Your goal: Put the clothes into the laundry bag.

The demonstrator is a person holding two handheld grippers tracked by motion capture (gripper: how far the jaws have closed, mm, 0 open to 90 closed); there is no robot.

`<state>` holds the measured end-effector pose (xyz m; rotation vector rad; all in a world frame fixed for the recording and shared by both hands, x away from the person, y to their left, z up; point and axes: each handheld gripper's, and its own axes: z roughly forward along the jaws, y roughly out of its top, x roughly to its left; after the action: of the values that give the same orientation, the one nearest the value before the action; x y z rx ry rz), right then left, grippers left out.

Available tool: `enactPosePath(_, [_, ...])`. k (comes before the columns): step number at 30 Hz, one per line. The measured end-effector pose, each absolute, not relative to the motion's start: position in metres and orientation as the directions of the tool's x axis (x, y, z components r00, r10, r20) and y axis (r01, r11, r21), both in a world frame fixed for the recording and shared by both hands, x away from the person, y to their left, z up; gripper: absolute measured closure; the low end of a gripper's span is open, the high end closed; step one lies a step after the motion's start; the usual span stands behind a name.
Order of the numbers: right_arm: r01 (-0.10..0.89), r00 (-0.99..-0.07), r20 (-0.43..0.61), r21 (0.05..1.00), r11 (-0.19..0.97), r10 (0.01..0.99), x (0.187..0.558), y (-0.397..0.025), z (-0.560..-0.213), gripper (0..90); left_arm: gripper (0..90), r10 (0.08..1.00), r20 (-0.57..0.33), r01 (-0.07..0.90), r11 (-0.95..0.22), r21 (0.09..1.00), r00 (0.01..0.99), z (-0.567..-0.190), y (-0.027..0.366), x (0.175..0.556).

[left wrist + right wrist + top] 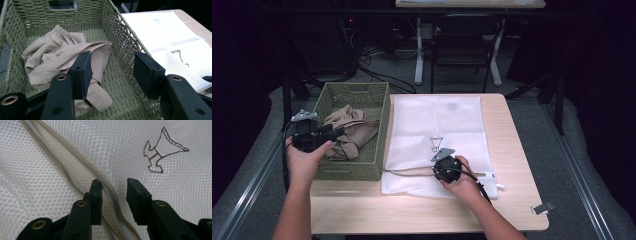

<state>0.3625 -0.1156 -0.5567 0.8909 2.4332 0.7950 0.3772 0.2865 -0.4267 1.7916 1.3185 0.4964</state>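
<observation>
Two grippers are at work on two separate things. At centre-left of the high view the left gripper (pixel 330 133) hangs over the near part of a green woven basket (pixel 377 125), which stands on the left part of the wooden table (pixel 512 150). A crumpled tan garment (pixel 349 131) lies in the basket. In the left gripper view the jaws stand wide apart with nothing between them; the garment (pixel 60 56) lies ahead and toward the left of that frame, and the left jaw sits just in front of one of its folds. I cannot tell whether that jaw touches the cloth.

Lower centre of the high view shows the right gripper (pixel 443 165) low over the near edge of a white mesh laundry bag (pixel 437 117) spread flat just beside the basket. In the right gripper view the jaws are parted, with a grey zipper (pixel 75 157) running between them. Its long axis goes from the upper left of that frame down toward the lower middle, passing close by the left jaw. A small brown outline mark (pixel 160 151) sits on the mesh at upper right.

Judging by this layout, the likely aim is to open the bag and put the garment in. The zipper already lies inside the right jaws' gap, so closing there looks the shorter move, while the left hand is the nearer one to the garment.
</observation>
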Motion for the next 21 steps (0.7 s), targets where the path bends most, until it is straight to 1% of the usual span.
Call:
enactPosePath(2, [0.442,-0.699,-0.199,0.635,0.634,0.687,0.361,-0.119,-0.557,67.1,48.6,0.916,-0.157,0.585,-0.098,0.805,0.369,-0.427,0.286,0.377])
enactPosePath(4, [0.453,-0.691,-0.193,0.636,0.625,0.697,0.362,-0.124,-0.558,70.8,48.6,0.916,-0.155,0.585,-0.099,0.805,0.369,-0.427,0.286,0.377])
enactPosePath(8, [0.463,-0.683,-0.182,0.641,0.612,0.707,0.363,-0.126,-0.558,74.8,48.6,0.917,-0.154,0.588,-0.102,0.802,0.369,-0.427,0.286,0.377])
enactPosePath(14, [0.445,-0.689,-0.193,0.648,0.618,0.698,0.364,-0.124,-0.554,81.5,48.6,0.917,-0.150,0.588,-0.106,0.802,0.370,-0.427,0.286,0.378])
enactPosePath(21, [0.430,-0.696,-0.204,0.649,0.627,0.689,0.366,-0.122,-0.548,84.7,48.6,0.918,-0.152,0.586,-0.101,0.804,0.367,-0.427,0.286,0.377])
